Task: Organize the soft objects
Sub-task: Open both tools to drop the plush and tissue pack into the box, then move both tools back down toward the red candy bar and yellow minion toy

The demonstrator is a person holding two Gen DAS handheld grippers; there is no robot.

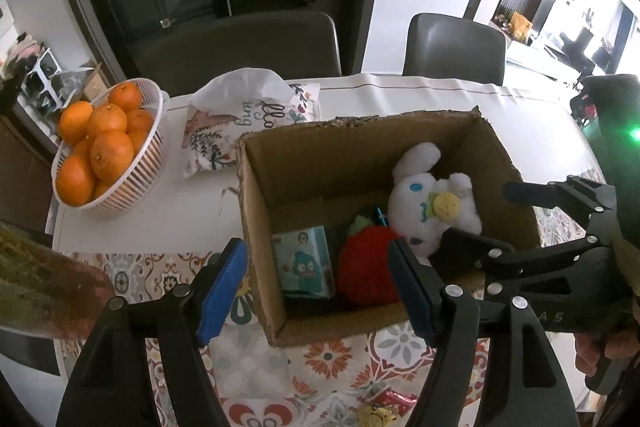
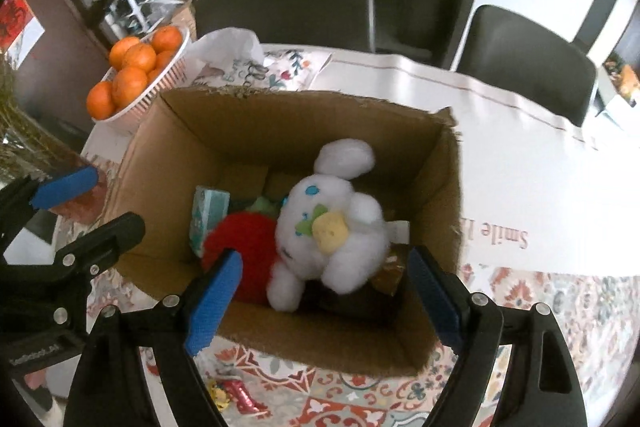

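An open cardboard box (image 1: 352, 143) (image 2: 288, 115) stands on the table. Inside lie a white bunny plush (image 1: 432, 199) (image 2: 340, 227), a red fuzzy plush (image 1: 364, 267) (image 2: 244, 243) and a small teal carton (image 1: 304, 263) (image 2: 208, 211). My left gripper (image 1: 320, 287) is open and empty above the box's near left corner. My right gripper (image 2: 324, 303) is open and empty just above the bunny at the box's near side; it also shows in the left wrist view (image 1: 492, 223). A printed cloth pouch (image 1: 240, 123) (image 2: 260, 67) lies behind the box.
A white basket of oranges (image 1: 104, 143) (image 2: 136, 75) stands at the far left. Two grey chairs (image 1: 452, 43) (image 2: 288, 11) stand behind the table. A small wrapped item (image 1: 384, 407) (image 2: 236, 395) lies on the patterned cloth in front of the box. A dried plant (image 1: 36, 275) stands at the left.
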